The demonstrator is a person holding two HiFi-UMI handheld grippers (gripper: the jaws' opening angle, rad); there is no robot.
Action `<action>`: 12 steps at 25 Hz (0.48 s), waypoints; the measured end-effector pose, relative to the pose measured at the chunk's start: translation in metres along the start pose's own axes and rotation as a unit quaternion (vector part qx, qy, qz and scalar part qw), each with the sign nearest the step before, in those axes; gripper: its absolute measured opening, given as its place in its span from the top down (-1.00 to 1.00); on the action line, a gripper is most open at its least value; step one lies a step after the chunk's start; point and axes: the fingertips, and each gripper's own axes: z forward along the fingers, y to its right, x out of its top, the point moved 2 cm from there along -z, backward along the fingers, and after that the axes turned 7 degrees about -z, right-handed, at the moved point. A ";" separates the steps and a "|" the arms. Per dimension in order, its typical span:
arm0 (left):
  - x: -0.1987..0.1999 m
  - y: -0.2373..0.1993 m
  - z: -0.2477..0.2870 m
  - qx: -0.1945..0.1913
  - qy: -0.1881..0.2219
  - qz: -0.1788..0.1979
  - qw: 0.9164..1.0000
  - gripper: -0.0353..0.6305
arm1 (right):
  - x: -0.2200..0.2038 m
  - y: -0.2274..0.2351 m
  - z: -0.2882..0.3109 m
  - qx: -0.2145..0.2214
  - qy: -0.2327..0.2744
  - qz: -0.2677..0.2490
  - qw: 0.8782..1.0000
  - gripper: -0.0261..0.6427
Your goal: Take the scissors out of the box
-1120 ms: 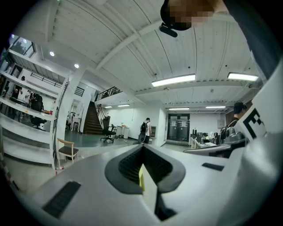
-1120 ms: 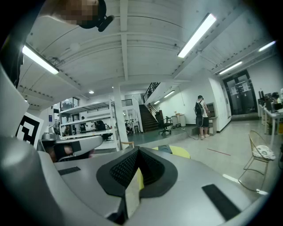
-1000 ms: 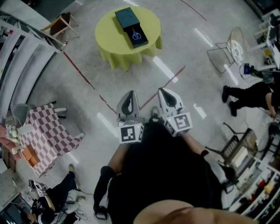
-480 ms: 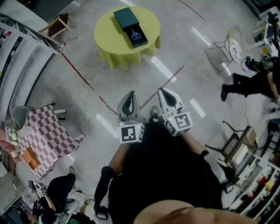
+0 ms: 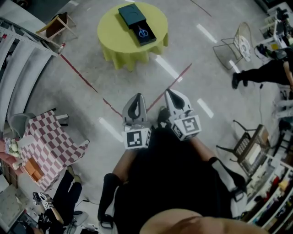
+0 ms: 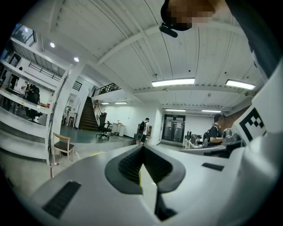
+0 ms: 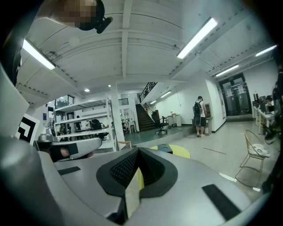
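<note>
The scissors (image 5: 143, 32) lie in the near end of the dark box (image 5: 132, 13) on the round yellow bench (image 5: 110, 36), well apart at 12 o'clock from the left claw (image 5: 136, 101) and at 11 o'clock from the right claw (image 5: 174, 98). Both claws are closed and empty, and the left looks slightly nearer.

Bare floor (image 5: 132, 84) before yellow table (image 5: 110, 34), wire chair (image 5: 238, 45) aside

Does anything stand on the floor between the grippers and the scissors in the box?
Nothing visible. Between the left gripper, the right gripper and the table with box and scissors lies only floor.
</note>
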 end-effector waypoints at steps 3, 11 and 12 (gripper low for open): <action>-0.004 -0.006 0.001 -0.004 -0.006 0.002 1.000 0.90 | -0.001 -0.005 0.005 -0.003 0.002 -0.001 1.000 0.93; -0.007 -0.020 0.041 0.007 -0.010 0.002 1.000 0.90 | 0.003 0.016 0.047 0.006 0.004 -0.003 1.000 0.93; -0.007 -0.021 0.049 0.009 -0.009 0.003 1.000 0.90 | 0.004 0.022 0.055 0.009 0.006 -0.005 1.000 0.93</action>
